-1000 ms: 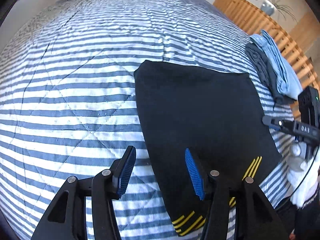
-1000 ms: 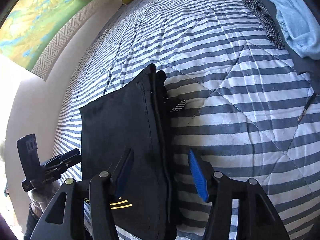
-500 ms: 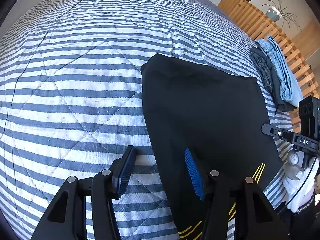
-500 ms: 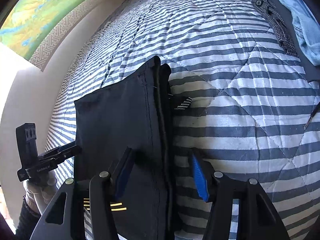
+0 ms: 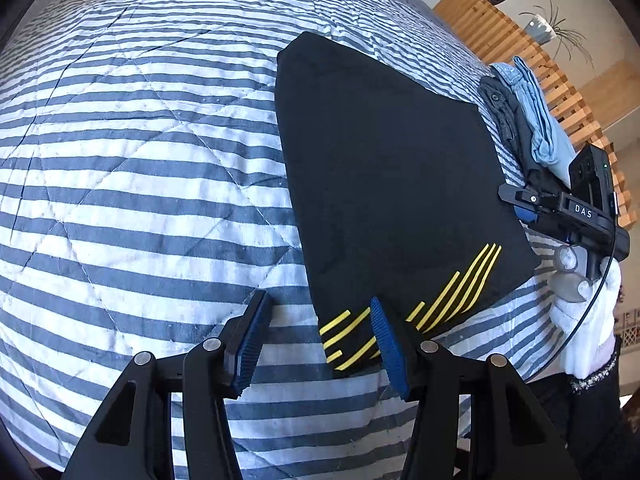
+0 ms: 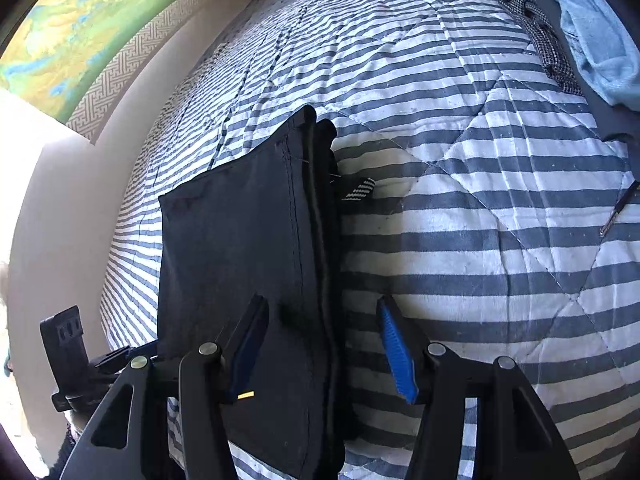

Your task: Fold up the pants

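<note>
A: Left gripper [image 5: 316, 340] spread, empty — poised over the lower left corner of the pants [image 5: 384, 168], by the yellow stripes [image 5: 452, 296].
B: Right gripper [image 6: 320, 344]?
A: Spread too, straddling the thick right edge. Pants lie folded flat on the quilt [image 5: 140, 160]; bare quilt at left, clothes pile [image 5: 528, 124] upper right.

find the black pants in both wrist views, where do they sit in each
Left wrist view: the black pants fill the centre right, their yellow stripes low beside the left gripper.
Right wrist view: the pants lie centre left, their thick edge running down between the fingers of the right gripper.
Shared landmark: the pile of blue and grey clothes at the right edge of the striped quilt, top right in the right wrist view.
</note>
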`<move>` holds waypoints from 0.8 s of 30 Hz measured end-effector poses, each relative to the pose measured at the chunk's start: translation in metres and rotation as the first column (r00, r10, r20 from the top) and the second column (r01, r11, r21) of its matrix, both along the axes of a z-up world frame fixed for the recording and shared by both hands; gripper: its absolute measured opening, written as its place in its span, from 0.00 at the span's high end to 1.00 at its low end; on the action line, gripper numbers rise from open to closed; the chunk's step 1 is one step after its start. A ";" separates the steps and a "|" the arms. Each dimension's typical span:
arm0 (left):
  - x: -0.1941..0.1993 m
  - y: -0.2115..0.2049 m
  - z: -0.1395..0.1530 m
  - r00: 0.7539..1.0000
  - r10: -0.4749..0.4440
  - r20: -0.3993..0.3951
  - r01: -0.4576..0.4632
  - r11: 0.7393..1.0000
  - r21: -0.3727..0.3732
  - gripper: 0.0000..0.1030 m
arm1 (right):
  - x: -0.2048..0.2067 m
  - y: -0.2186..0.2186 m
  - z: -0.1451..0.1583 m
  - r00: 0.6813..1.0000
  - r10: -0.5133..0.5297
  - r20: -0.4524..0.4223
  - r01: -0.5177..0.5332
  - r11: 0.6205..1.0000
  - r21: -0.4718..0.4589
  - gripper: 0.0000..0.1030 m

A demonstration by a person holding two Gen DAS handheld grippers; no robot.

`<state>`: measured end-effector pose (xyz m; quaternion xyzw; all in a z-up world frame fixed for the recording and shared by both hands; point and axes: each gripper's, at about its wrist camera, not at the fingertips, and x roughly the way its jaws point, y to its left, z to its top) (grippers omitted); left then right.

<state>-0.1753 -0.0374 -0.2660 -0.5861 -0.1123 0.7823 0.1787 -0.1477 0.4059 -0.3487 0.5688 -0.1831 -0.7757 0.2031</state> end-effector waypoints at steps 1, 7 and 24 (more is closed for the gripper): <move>0.001 0.002 0.000 1.000 -0.002 0.007 0.002 1.000 0.015 0.47 | 0.002 -0.002 0.001 1.000 0.012 -0.009 -0.012 1.000 0.015 0.49; 0.009 0.003 -0.003 0.998 0.047 0.031 -0.049 0.998 0.039 0.75 | 0.011 -0.029 0.003 0.995 0.079 -0.054 -0.069 0.985 0.158 0.49; 0.011 -0.007 -0.001 0.992 0.108 0.058 -0.114 0.988 0.100 0.96 | 0.008 -0.026 0.001 0.996 0.084 -0.019 -0.081 0.990 0.112 0.71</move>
